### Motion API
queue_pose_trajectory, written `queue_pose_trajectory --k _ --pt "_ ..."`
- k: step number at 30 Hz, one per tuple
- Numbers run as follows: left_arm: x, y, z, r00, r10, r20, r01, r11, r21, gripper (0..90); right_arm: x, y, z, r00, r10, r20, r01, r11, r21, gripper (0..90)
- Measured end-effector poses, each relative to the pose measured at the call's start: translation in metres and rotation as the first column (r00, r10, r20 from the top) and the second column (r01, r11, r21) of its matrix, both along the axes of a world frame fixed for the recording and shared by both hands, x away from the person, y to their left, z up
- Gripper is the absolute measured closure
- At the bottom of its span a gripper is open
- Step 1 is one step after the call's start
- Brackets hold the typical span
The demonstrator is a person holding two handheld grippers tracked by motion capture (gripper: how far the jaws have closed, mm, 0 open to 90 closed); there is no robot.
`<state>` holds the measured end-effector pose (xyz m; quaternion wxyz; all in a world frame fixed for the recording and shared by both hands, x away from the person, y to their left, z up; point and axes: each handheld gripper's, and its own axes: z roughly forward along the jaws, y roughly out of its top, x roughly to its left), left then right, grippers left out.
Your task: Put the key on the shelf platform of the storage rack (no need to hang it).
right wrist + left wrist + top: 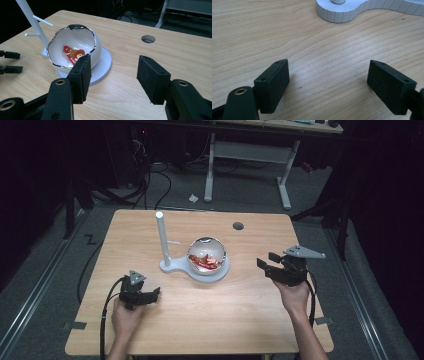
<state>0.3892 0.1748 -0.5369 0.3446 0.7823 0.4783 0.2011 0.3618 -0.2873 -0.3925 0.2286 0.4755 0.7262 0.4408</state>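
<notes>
A: Bowl (207,255), white with a wavy silver rim, sits just right of centre in the high view, on the round pad of a white stand (196,268). Red trinket (205,262) lies inside it; in the right gripper view it looks like a small cartoon figure on a red strap (73,55).

B: Stand details?

A: Upright white post (162,239) at the stand's left end, with thin side pegs. Stand rests on the wooden bench (200,320). Round cable hole (238,226) in the bench, upper right of the bowl.

B: Left hand-held gripper (148,296)?

A: Lower left of the high view, low over the bench, well apart from the stand. Jaws parted, nothing between them; its own view has bare wood grain between the pads (274,81) and the stand's ribbed edge at the top of the frame.

B: Right hand-held gripper (266,260)?

A: Right of the bowl in the high view, pointing towards it, clear of it. Jaws stand partly apart with nothing gripped; its own view has the bowl at upper left, behind the left pad (82,75).
</notes>
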Motion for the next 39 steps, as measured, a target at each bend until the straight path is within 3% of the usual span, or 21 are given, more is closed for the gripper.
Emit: queue_pose_trajectory --k 22,39 --pt "0.0 0.0 0.0 1.0 0.002 0.001 -0.002 1.0 -0.002 18.4 -0.022 -0.022 -0.011 0.9991 -0.042 0.007 0.041 0.998 0.037 45.3" --pt "0.0 0.0 0.0 1.0 0.001 0.001 -0.001 1.0 0.0 18.5 -0.037 -0.039 -0.031 0.9965 -0.083 0.0 0.083 0.994 0.068 44.6"
